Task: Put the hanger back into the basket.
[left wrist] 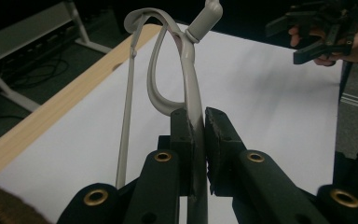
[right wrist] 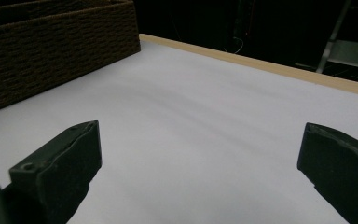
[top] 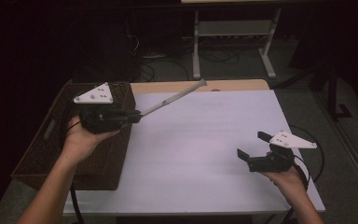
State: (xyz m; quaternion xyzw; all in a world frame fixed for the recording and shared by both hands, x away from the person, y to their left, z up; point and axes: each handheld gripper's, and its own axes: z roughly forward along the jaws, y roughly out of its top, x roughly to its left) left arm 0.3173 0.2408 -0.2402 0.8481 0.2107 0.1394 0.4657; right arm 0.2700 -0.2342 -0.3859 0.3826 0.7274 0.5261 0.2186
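White sheet-covered table top (top: pixel 205 140) with a pale wooden far edge forms the work surface, against a dark room with metal frame legs behind. Nearest the person, the right gripper (top: pixel 254 148) is held low over the near right part of the sheet, its jaws spread wide with nothing between them, pointing left across the table. The left gripper (top: pixel 137 115) is raised over the dark brown woven wicker basket (top: pixel 37 154) at the table's left side, jaws clamped on one end of a long, slim grey plastic utensil with a looped head (left wrist: pixel 186 88), which projects up and away toward the far edge, clear of the surface. Risks, as judged: the clamp bears on a narrow, smooth shaft at one end, so the long overhang may pivot or slip between the pads; a quick swing could strike the basket wall or table edge.
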